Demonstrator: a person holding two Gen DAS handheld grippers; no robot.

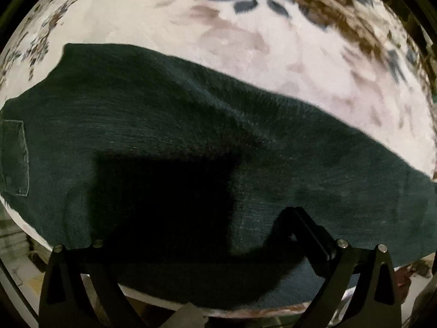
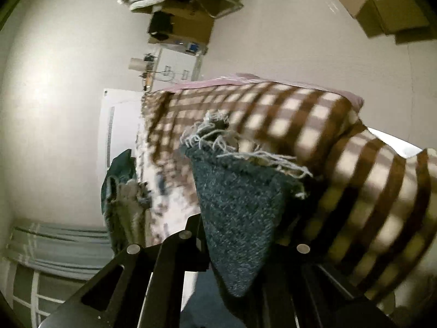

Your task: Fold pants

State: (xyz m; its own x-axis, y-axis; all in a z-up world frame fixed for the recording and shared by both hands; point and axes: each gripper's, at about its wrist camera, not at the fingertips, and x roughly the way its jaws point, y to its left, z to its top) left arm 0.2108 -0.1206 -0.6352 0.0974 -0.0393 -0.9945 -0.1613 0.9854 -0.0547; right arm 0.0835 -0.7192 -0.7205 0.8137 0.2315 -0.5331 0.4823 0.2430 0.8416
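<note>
Across the blanket [image 1: 273, 54], pants [image 1: 164, 114] run left-right.

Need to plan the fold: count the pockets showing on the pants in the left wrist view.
1. A patch pocket sits at the far left edge of the dark pants, which lie spread on the floral bedspread. Others may be hidden underneath or under the gripper's shadow.

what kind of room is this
Probably a bedroom used for storage: dark pants lie on a floral bedspread, beside a checked blanket, with cardboard boxes behind.
</note>
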